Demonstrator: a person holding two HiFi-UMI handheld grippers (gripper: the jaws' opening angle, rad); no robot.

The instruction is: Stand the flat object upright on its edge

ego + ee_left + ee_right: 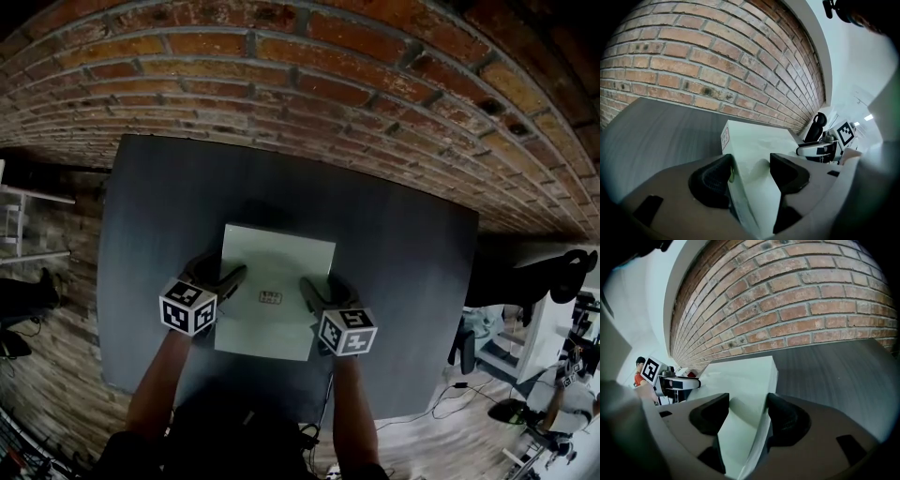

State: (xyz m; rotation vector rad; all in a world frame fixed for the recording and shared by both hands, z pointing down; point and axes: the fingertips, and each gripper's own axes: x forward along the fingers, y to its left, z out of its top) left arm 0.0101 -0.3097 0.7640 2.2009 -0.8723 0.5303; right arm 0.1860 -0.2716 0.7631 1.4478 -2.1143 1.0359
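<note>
Dark table (403,272) before brick wall (281,84)

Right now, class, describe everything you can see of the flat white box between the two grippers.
The box is pale white, thin and square-faced, like smooth card with crisp corners. A small printed label sits on its broad face, a second label on a narrow side. The broad face looks upward over the dark table; whether it lies fully flat is unclear. The left gripper straddles its left edge, the right gripper its right edge, each with its outer finger against the narrow side.
</note>
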